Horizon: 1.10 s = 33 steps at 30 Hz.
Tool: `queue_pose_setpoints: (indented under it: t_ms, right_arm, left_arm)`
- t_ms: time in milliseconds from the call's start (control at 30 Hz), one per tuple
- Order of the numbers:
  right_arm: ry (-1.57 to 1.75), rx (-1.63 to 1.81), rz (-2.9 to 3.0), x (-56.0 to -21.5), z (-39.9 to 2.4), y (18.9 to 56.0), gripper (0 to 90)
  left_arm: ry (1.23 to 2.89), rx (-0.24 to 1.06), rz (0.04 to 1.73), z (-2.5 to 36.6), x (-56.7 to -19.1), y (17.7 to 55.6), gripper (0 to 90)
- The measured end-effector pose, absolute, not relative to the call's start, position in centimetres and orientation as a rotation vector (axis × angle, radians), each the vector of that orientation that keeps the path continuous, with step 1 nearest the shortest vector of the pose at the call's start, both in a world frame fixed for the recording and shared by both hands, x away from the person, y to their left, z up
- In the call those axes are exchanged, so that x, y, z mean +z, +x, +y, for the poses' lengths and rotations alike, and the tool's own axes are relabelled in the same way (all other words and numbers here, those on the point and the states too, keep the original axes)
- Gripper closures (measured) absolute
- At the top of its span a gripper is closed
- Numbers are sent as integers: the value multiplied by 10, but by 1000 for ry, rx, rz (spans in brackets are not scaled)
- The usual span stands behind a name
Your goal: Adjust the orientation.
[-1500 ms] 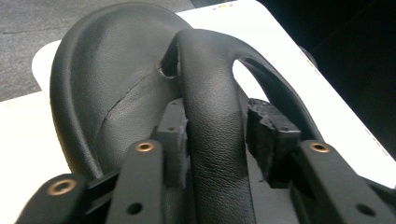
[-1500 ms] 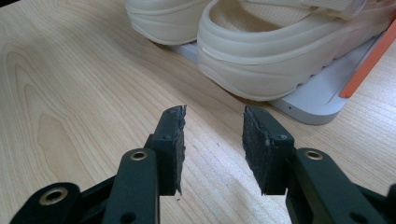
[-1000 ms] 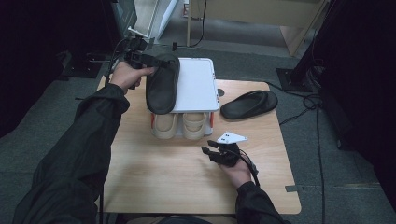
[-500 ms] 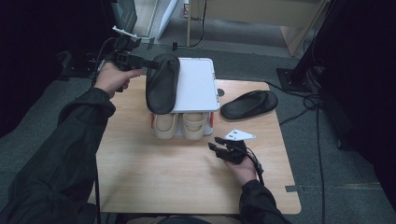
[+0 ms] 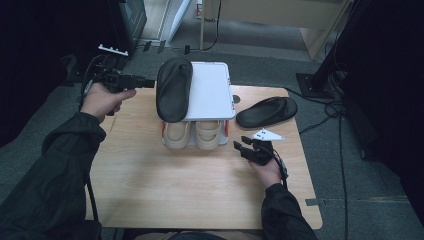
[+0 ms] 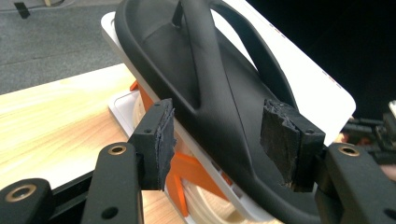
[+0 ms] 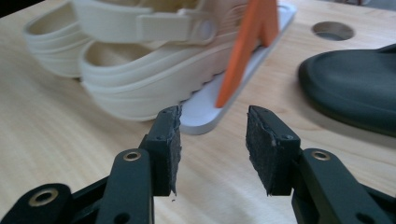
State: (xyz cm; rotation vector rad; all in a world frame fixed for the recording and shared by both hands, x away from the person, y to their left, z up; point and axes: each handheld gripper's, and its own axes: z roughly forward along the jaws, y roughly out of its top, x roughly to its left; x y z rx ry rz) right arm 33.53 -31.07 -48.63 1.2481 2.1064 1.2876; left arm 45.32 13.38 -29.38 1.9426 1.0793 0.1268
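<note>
Wooden counter (image 5: pixel 150 185) with a two-tier shoe rack (image 5: pixel 215 95).
One black sandal (image 5: pixel 173 87) lies on the top shelf, left tongs (image 5: pixel 150 81) spread beside it; beige clogs (image 5: pixel 192 134) sit below. Right tongs (image 5: pixel 245 147), empty, have just been opening; next: grab the second sandal (image 5: pixel 266 111) on the counter.

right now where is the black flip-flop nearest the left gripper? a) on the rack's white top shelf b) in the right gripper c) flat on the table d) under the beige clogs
a: the black flip-flop lies on the white top shelf, above the beige clogs.
</note>
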Motion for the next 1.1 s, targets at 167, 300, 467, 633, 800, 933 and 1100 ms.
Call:
queue_pose_setpoints:
  t_ms: [167, 300, 467, 633, 800, 933, 1100]
  right_arm:
    - [1260, 1221, 2125, -484, -319, 347, 559]
    - [1293, 1202, 2098, -485, -326, 353, 559]
    - [1321, 1178, 2077, -490, -335, 357, 557]
    - [1349, 1145, 2062, -493, -342, 366, 548]
    - [1371, 1118, 2025, -497, -350, 379, 549]
    - [1376, 1101, 2012, -498, -352, 387, 551]
    - [1411, 1077, 1989, -498, -355, 404, 551]
  left_arm:
    - [1930, 124, 1071, 141, -304, 439, 445]
    - [1930, 135, 1073, 145, -314, 430, 444]
    - [1941, 127, 1066, 149, -323, 420, 439]
    - [1919, 103, 1061, 153, -336, 409, 434]
    - [1922, 91, 1058, 155, -347, 401, 432]
    - [1921, 90, 1059, 156, -354, 394, 429]
    - [1933, 92, 1047, 154, -362, 383, 424]
